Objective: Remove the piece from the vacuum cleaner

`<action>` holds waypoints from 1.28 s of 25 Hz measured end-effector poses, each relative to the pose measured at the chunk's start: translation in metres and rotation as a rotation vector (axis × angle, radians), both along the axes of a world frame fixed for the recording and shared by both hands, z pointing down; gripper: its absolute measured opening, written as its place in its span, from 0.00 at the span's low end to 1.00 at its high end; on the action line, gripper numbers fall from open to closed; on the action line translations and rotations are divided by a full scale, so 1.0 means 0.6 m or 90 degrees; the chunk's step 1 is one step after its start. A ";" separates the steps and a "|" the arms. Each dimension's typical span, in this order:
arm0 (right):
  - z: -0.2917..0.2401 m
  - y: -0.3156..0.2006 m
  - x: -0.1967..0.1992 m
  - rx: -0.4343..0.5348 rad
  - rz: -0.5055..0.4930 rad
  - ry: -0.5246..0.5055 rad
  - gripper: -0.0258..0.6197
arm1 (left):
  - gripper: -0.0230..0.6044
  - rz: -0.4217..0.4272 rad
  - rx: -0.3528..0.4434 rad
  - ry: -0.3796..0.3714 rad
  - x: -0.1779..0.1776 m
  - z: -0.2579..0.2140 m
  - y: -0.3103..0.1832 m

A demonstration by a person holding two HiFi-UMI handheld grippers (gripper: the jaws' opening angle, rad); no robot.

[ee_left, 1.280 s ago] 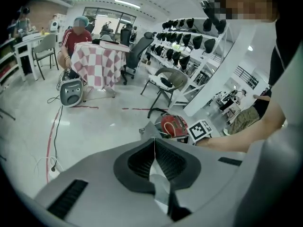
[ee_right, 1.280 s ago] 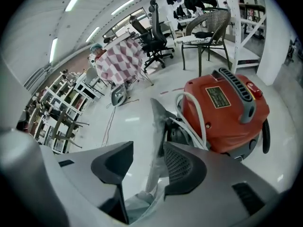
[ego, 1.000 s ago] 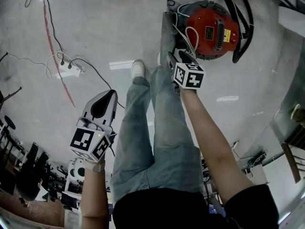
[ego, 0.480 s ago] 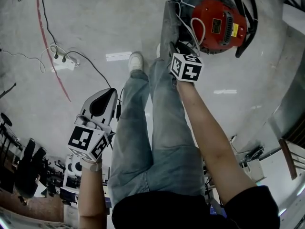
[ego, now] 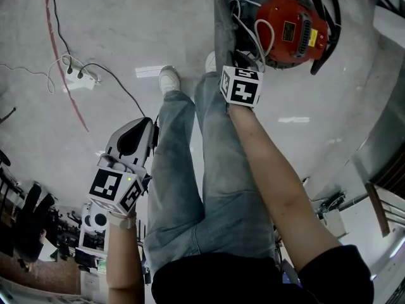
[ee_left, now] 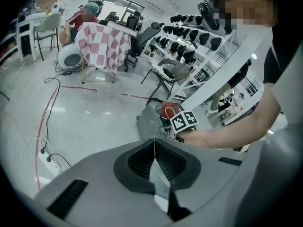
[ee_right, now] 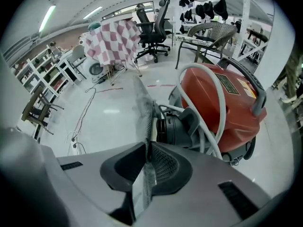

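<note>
A red vacuum cleaner (ego: 288, 27) (ee_right: 232, 103) stands on the floor, with a white cord (ego: 253, 40) looped over it. A flat grey dusty piece (ego: 223, 24) (ee_right: 142, 108) stands on edge at its black port. My right gripper (ego: 237, 61) (ee_right: 148, 149) reaches steeply down to it. Its jaws have just been closing and now pinch the near edge of that grey piece. My left gripper (ego: 147, 124) (ee_left: 155, 145) hangs low at the left, far from the vacuum. It is shut, with nothing between the pads.
My legs and a white shoe (ego: 168, 78) are right beside the vacuum. A power strip with cables (ego: 79, 78) and a red line (ego: 63, 62) lie on the floor to the left. A black hose (ego: 329, 24) curves round the vacuum. A checkered table (ee_left: 102, 44) and chairs stand further off.
The right gripper's jaws have closed onto the edge of the grey piece. The left gripper has sunk a little. My foot has stepped nearer the vacuum.
</note>
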State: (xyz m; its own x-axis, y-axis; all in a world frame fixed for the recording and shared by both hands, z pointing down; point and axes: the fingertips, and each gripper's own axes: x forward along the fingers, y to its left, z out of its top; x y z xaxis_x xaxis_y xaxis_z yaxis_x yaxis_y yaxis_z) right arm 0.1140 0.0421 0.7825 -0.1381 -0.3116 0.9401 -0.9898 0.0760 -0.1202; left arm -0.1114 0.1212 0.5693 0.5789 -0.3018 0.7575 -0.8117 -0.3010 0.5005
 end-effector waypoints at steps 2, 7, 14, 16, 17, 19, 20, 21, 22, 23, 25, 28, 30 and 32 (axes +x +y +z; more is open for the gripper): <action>0.000 0.001 0.000 0.000 -0.004 0.011 0.13 | 0.07 -0.007 -0.001 0.002 -0.004 0.002 0.003; 0.001 0.000 -0.003 -0.004 -0.002 0.035 0.13 | 0.07 0.000 -0.002 0.016 -0.013 0.005 0.013; 0.002 0.000 -0.006 -0.004 -0.012 0.063 0.13 | 0.07 -0.001 -0.004 0.020 -0.035 0.008 0.020; 0.002 0.000 -0.007 -0.004 -0.018 0.072 0.13 | 0.07 -0.003 -0.004 0.019 -0.042 0.010 0.022; 0.003 0.000 -0.007 -0.004 -0.020 0.077 0.13 | 0.07 -0.005 -0.004 0.019 -0.045 0.010 0.022; 0.002 0.000 -0.009 -0.006 -0.025 0.087 0.13 | 0.07 -0.008 -0.007 0.020 -0.050 0.011 0.023; 0.001 0.000 -0.012 -0.007 -0.031 0.091 0.13 | 0.07 -0.005 -0.008 0.022 -0.051 0.012 0.024; 0.000 -0.002 -0.016 -0.007 -0.036 0.095 0.13 | 0.07 -0.003 -0.010 0.024 -0.052 0.013 0.026; -0.001 -0.004 -0.021 -0.006 -0.039 0.097 0.13 | 0.07 -0.002 -0.011 0.025 -0.053 0.014 0.027; -0.002 -0.005 -0.025 -0.006 -0.039 0.099 0.13 | 0.07 -0.002 -0.013 0.025 -0.054 0.015 0.028; -0.002 -0.006 -0.027 -0.009 -0.034 0.103 0.13 | 0.07 -0.004 -0.013 0.027 -0.057 0.015 0.028; 0.000 -0.006 -0.030 -0.011 -0.037 0.111 0.13 | 0.07 -0.009 -0.014 0.026 -0.064 0.016 0.027; 0.002 -0.007 -0.034 -0.013 -0.052 0.119 0.13 | 0.07 -0.015 -0.013 0.025 -0.069 0.017 0.027; 0.003 -0.008 -0.034 -0.017 -0.065 0.128 0.13 | 0.07 -0.018 -0.014 0.027 -0.073 0.019 0.027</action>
State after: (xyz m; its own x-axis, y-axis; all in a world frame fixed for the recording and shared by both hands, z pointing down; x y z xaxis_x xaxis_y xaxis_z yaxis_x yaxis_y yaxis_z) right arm 0.0935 0.0373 0.7844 0.0237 -0.2802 0.9597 -0.9815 0.1758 0.0756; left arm -0.1551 0.1376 0.5804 0.6022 -0.3019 0.7391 -0.7976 -0.2673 0.5407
